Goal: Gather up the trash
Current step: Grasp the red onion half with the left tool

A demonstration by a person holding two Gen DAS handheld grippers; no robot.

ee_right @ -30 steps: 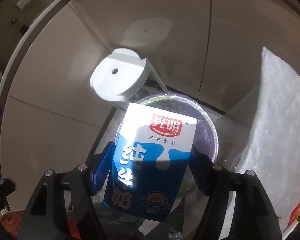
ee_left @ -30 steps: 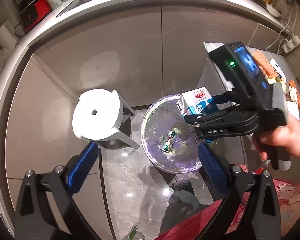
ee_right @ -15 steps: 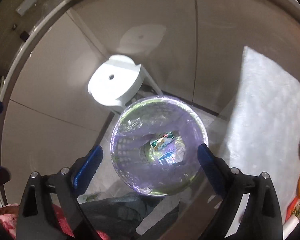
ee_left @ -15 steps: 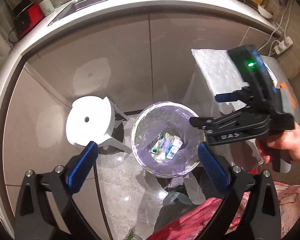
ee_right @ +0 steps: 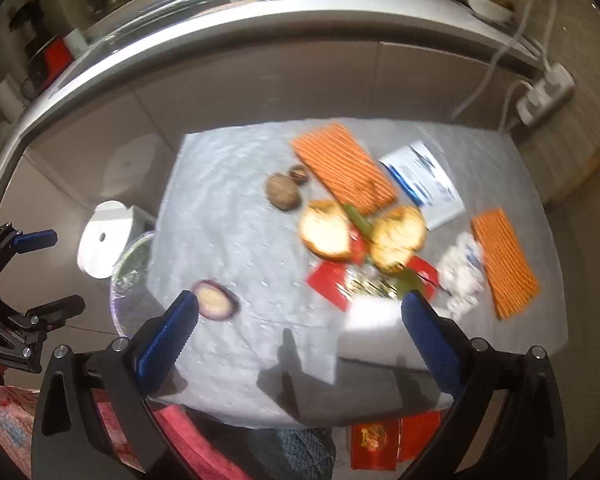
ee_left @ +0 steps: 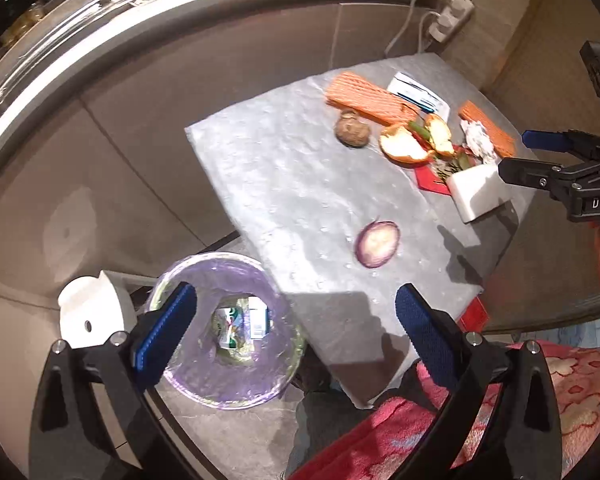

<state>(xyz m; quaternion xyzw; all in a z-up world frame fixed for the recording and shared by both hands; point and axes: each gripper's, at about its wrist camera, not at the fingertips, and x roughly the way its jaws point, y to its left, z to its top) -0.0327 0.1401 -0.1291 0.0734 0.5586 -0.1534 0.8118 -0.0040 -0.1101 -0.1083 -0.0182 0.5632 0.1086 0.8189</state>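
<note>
Now my right gripper (ee_right: 296, 328) hung spread and empty over the near edge of the table (ee_right: 236, 216), and the white box (ee_right: 374, 316) lay just ahead of it, between the fingers' line and a little right of centre, its long side running left to right across my approach. In the left view the same box (ee_left: 480, 192) stood just beside the right gripper's tips (ee_left: 540, 158), so I judged the right hand far the nearer to it; my left gripper (ee_left: 296, 332), also spread and holding nothing, hovered over the bin (ee_left: 224, 384) on the floor off the table's near left corner. The onion half (ee_right: 214, 300) lay just beyond my right gripper's left finger (ee_right: 168, 330), so either hand could take it. I counted what lay on the table: two orange wafers (ee_right: 340, 168), two bread pieces (ee_right: 326, 234), one blue-and-white packet (ee_right: 422, 184), one crumpled tissue (ee_right: 462, 276), one red wrapper (ee_right: 328, 282), one onion half, one white box, and one brown lump (ee_right: 282, 192) with a smaller one just behind it. In the bin I could make out a can (ee_left: 230, 326) and a carton (ee_left: 258, 318); more I could not tell. One white stool (ee_left: 88, 312) stood beside the bin.
</note>
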